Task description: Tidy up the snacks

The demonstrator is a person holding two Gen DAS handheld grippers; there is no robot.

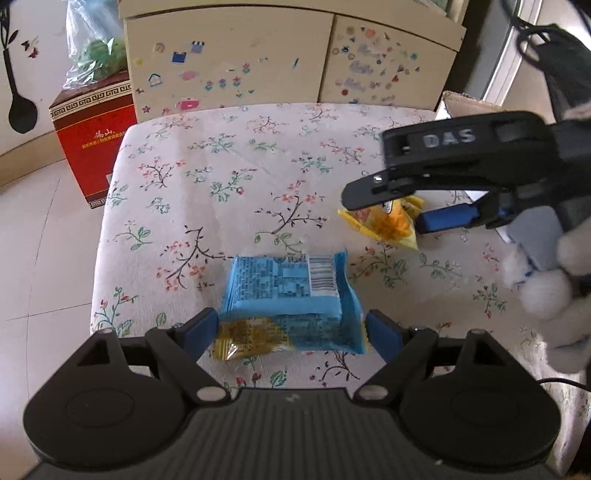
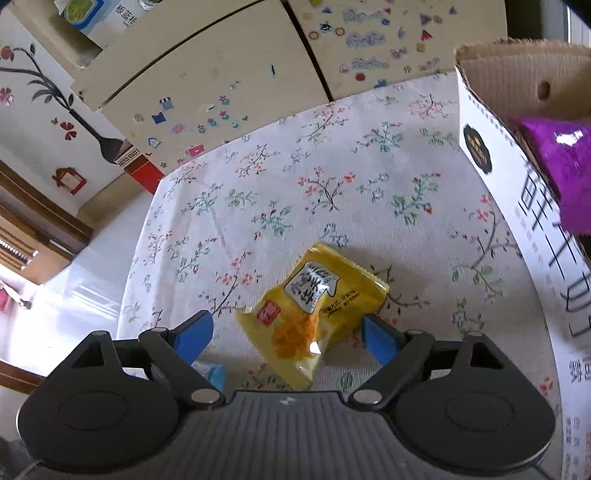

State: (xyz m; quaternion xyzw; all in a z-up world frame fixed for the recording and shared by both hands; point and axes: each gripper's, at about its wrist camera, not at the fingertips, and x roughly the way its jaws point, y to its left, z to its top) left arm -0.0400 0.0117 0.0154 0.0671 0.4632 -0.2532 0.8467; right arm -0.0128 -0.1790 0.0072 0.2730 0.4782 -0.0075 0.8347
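"DAS" in raised pale letters on the black body of the right gripper (image 1: 402, 206), seen from the left wrist. Barcode, digits too small to read, on the blue packet (image 1: 291, 295). Fine print on the same packet illegible. Large black Chinese characters on the yellow packet (image 2: 314, 314), with a small red logo beneath; not clearly legible. "板蓝根" on the box (image 2: 110, 16) atop the cabinet. Big black Chinese characters along the white side of the carton (image 2: 517, 206). Gold lettering on the red box (image 1: 96, 144), unreadable.
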